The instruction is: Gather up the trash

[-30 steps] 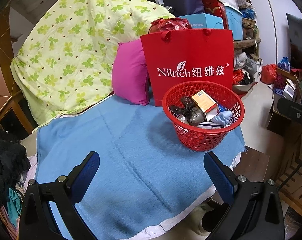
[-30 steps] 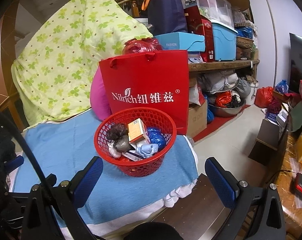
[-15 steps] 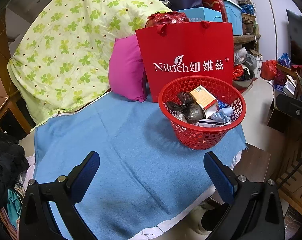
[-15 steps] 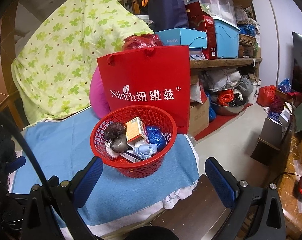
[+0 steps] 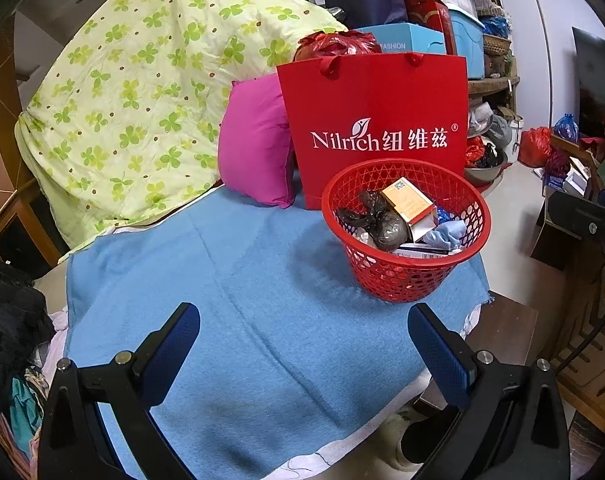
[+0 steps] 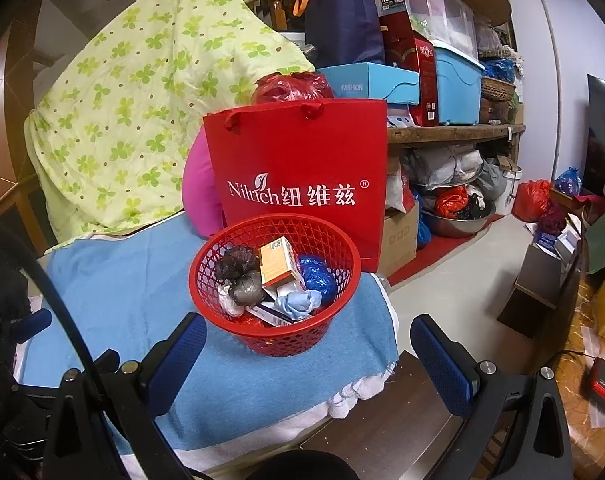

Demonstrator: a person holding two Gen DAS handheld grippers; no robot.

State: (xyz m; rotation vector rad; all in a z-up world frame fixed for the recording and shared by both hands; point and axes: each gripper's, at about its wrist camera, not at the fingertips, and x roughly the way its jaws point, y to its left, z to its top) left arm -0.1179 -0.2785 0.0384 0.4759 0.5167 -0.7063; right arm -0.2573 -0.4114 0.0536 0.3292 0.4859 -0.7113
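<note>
So over on the left there's the quilt [image 5: 142,92], green clover print, draped over something tall, and a pink pillow [image 5: 256,144] tucked at its foot. My left gripper [image 5: 302,344] is hanging over the blue cloth [image 5: 238,292] with its fingers spread wide, nothing between them. Same deal with my right gripper [image 6: 308,356], wide apart and holding nothing, sitting low at the near edge of the cloth with the basket just in front of its left finger. The red bag [image 5: 376,128] stands upright behind the basket, pillow pressed against its left side, a crumpled red plastic bag poking out behind its top. The red basket [image 5: 472,204] sits on the cloth near the right corner, touching or nearly touching the bag. The trash is inside it: a dark wad [image 6: 238,262], an orange box [image 6: 278,266] leaning up in the middle, a blue wad [image 6: 318,276], a pale blue wad [image 6: 298,302] in front, and some flat packaging underneath. Right of all that is a shelf [image 6: 454,132] stacked with boxes and bins.
</note>
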